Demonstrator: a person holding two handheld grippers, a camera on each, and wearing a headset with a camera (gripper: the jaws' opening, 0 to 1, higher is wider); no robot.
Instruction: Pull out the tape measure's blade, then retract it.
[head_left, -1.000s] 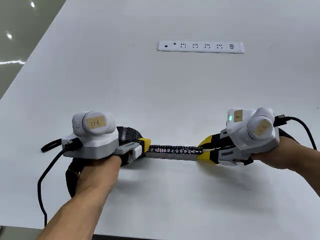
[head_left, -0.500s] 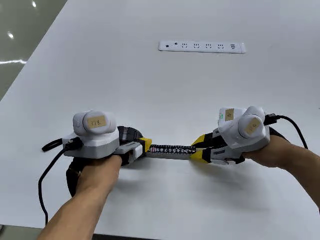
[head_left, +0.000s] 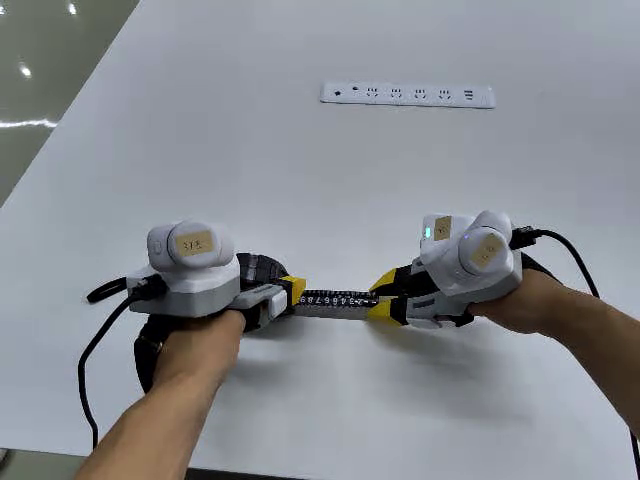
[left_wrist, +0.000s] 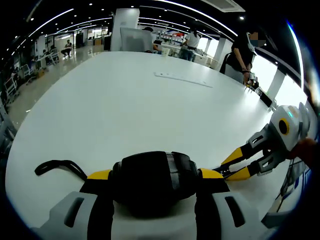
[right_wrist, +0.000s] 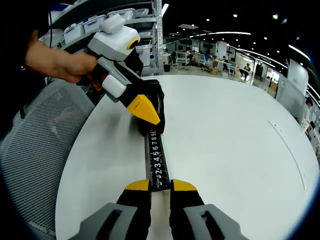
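Note:
The black tape measure case rests on the white table, and my left gripper is shut on it; in the left gripper view the case sits between the yellow-tipped fingers. A short length of numbered blade runs from the case to my right gripper, which is shut on the blade's end. The right gripper view has the blade leading from my right gripper to the case and the left gripper.
A white power strip lies at the far side of the table. A black strap trails left of the case. Gripper cables hang off the near table edge. People and shelving stand in the room beyond.
My right gripper has moved left toward the case with the blade's end, so the exposed blade is shorter. The left gripper and case have stayed put.

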